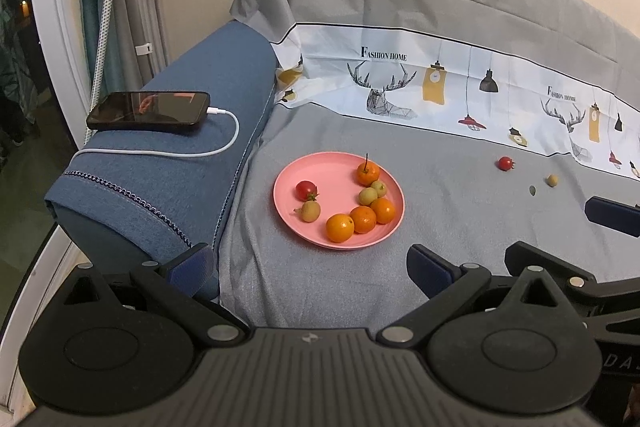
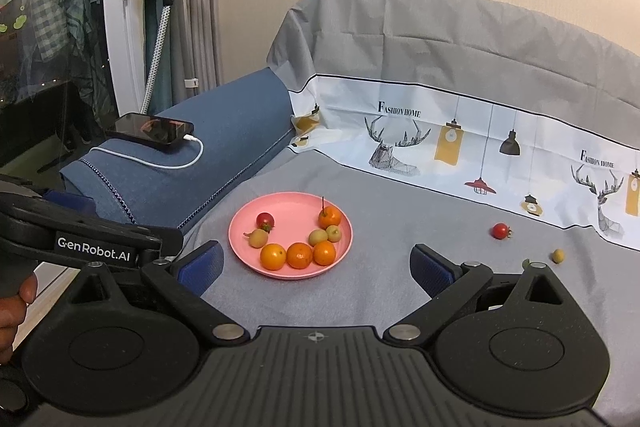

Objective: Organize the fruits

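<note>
A pink plate (image 1: 320, 183) (image 2: 288, 215) on the grey cloth holds several small oranges (image 1: 340, 227) (image 2: 273, 255), yellowish round fruits (image 1: 368, 195) (image 2: 318, 237) and a cherry tomato (image 1: 306, 189) (image 2: 265, 220). Off the plate to the right lie a loose cherry tomato (image 1: 505, 163) (image 2: 500, 230) and a small yellow fruit (image 1: 553, 180) (image 2: 558, 255), with a tiny dark bit (image 1: 532, 190) nearby. My left gripper (image 1: 312, 267) is open and empty, near side of the plate. My right gripper (image 2: 316, 267) is open and empty, also short of the plate.
A blue sofa arm (image 1: 192, 107) (image 2: 224, 131) at the left carries a phone (image 1: 148, 110) (image 2: 154, 128) on a white charging cable. A cloth-covered backrest (image 1: 440, 7) rises behind. A garment steamer pole (image 2: 158, 39) stands at the far left.
</note>
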